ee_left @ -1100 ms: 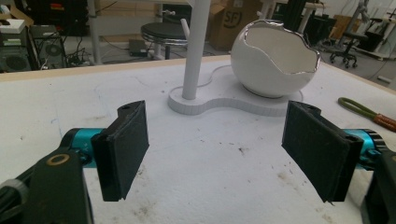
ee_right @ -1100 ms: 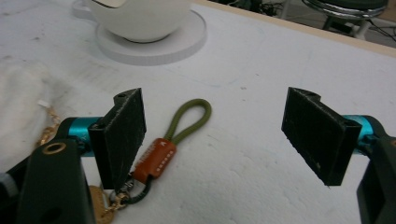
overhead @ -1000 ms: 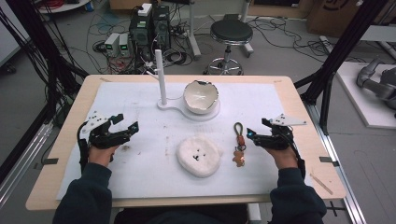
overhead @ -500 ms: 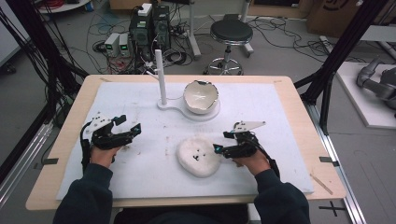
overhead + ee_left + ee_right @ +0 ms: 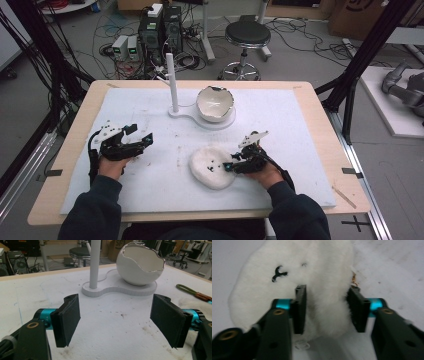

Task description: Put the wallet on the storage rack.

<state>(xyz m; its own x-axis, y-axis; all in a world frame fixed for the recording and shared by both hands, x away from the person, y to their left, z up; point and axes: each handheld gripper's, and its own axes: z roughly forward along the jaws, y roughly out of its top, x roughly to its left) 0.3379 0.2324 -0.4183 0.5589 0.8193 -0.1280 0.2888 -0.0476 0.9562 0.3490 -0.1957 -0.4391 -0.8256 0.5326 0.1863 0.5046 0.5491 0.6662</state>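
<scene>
On the white foam-covered table, the flat white furry plush toy lies front-centre, the right gripper having just closed on its edge ready to lift, while the left gripper rests open and empty.

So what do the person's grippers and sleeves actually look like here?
Both the left gripper and the right gripper are black, each with two flat black padded jaws on turquoise metal mounts, brass-coloured pivot pins, a pale three-cornered plate on top and a black trailing cable. The person wears dark navy sleeves.
</scene>
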